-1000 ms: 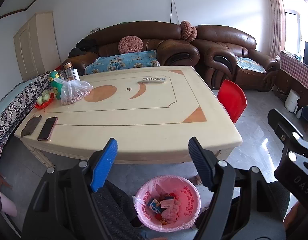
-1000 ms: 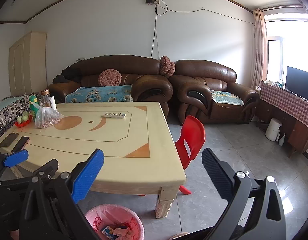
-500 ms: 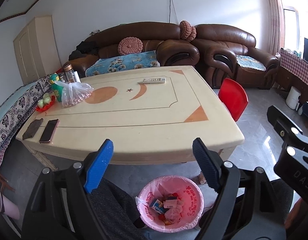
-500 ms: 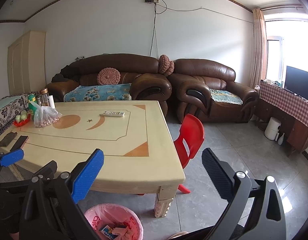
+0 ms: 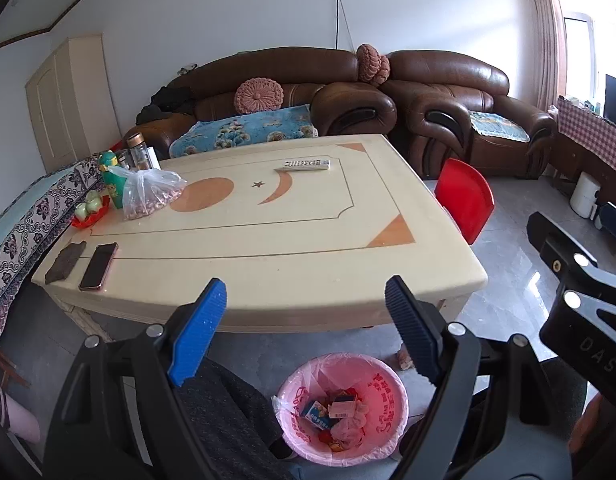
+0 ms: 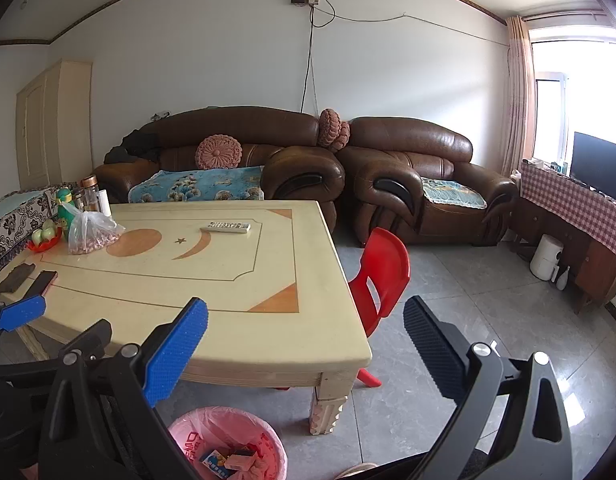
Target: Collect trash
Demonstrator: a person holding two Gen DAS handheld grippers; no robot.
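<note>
While both grippers were held above the near edge of the surface [image 5: 291,264], nothing was gripped. Left gripper [image 5: 303,320]: jaws spread wide, gap empty. Right gripper [image 6: 303,344]: jaws also spread wide, gap empty.

Trash was seen inside the pink-lined bin [image 5: 382,380] on the floor, just in front of the surface's near edge and below the left gripper. Small boxes [image 5: 332,406] and crumpled wrappers were piled in it. The bin was also caught at the bottom of the right wrist view, beside the surface's corner leg [image 6: 328,408].

Left on the surface: a remote [image 5: 306,164] near the far side, a clear bag of nuts [image 5: 147,196] at the left end, a green bottle [image 5: 113,184] just behind the bag, jars [image 5: 137,156] behind that, and a red tray of fruit [image 5: 89,216] at the left edge. A phone [image 5: 98,266] and a dark case [image 5: 65,262] were laid side by side at the near left corner.

A red chair [image 5: 466,204] was tucked against the right side. Brown sofas [image 5: 448,92] were lined along the back wall.
</note>
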